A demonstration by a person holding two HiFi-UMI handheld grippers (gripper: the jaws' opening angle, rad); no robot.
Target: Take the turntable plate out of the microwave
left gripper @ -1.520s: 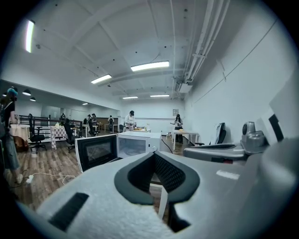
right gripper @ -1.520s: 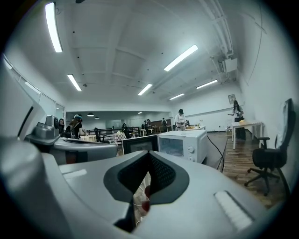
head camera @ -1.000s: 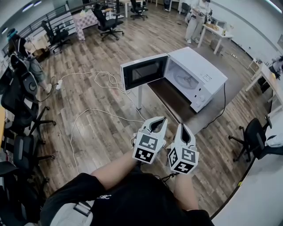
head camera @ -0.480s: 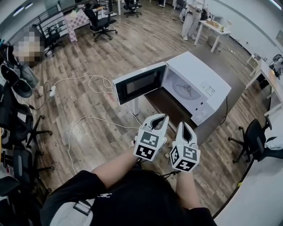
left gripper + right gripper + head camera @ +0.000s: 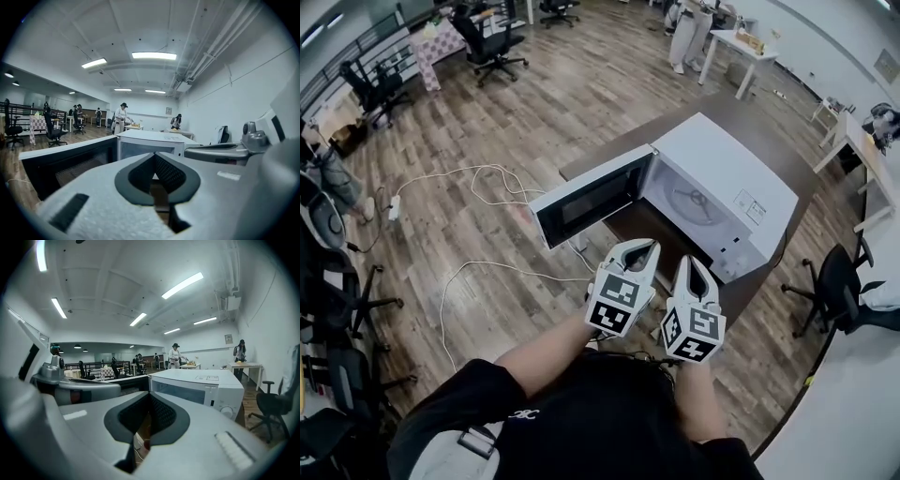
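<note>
Head view, microwave door [image 5: 586,202] open, left tongs [image 5: 650,246], right tongs [image 5: 686,263] both shut

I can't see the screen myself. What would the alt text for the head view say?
Seen from above, a person holds two shut, empty grippers, left gripper and right gripper, side by side before a white microwave on a dark table. Its door stands open to the left, and the turntable plate lies inside. White cables trail over the wooden floor.

Both forearms reach forward side by side, the left hand-held gripper [image 5: 639,255] and right hand-held gripper [image 5: 690,274] empty, jaws closed.
</note>
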